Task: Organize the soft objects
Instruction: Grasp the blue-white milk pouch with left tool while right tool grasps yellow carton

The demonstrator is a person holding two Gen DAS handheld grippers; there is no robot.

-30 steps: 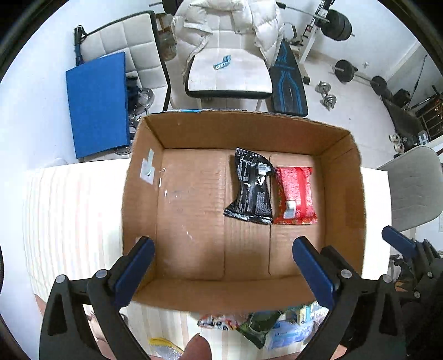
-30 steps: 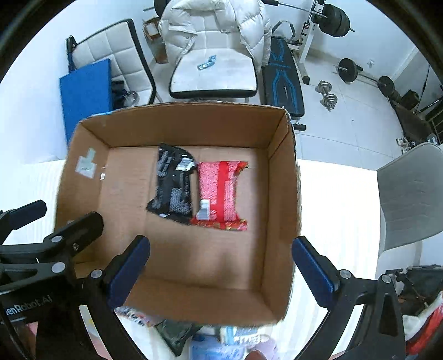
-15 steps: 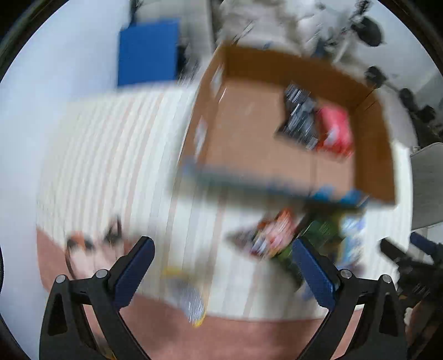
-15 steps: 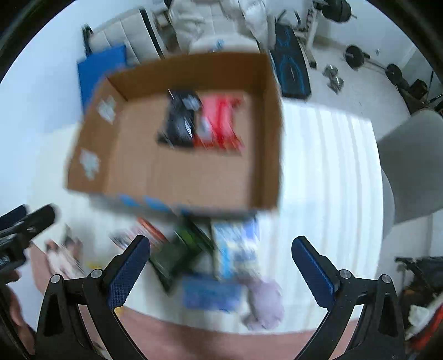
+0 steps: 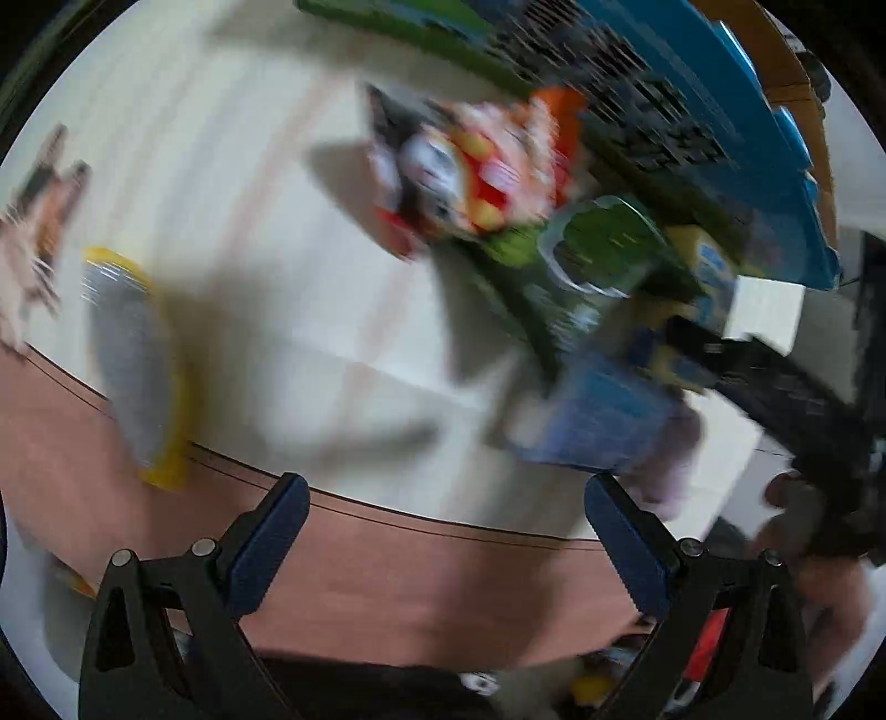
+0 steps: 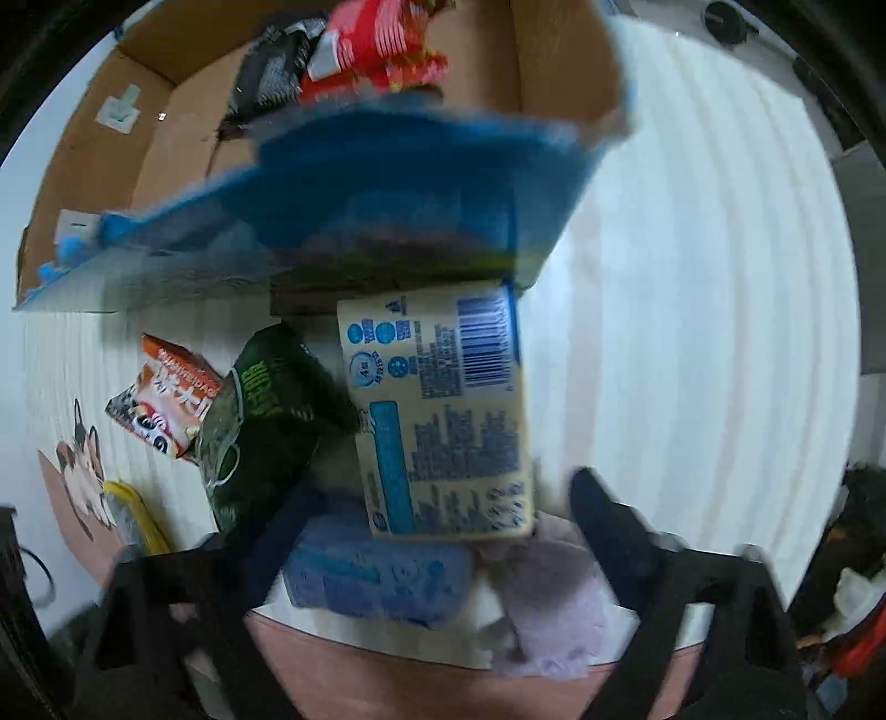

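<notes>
Soft packets lie on the white striped table in front of a cardboard box (image 6: 99,166): an orange-red snack bag (image 6: 166,393) (image 5: 476,177), a dark green packet (image 6: 266,421) (image 5: 587,260), a cream-and-blue pack (image 6: 443,410), a blue pack (image 6: 376,570) (image 5: 592,415) and a lilac soft item (image 6: 554,598). A black packet (image 6: 277,66) and a red packet (image 6: 376,44) lie in the box. My right gripper (image 6: 437,526) is open, low over the blue and cream packs. My left gripper (image 5: 443,531) is open and empty near the table's front edge. Both views are blurred.
A grey and yellow packet (image 5: 138,371) (image 6: 133,515) lies at the left near the table's front edge. A cat picture (image 6: 83,471) marks the table's left front corner. The right arm's black frame (image 5: 803,415) shows at the right of the left view.
Both grippers have pulled back from over the box and dropped low toward the packets at the table's front. The views now tilt down and are blurred by motion.
</notes>
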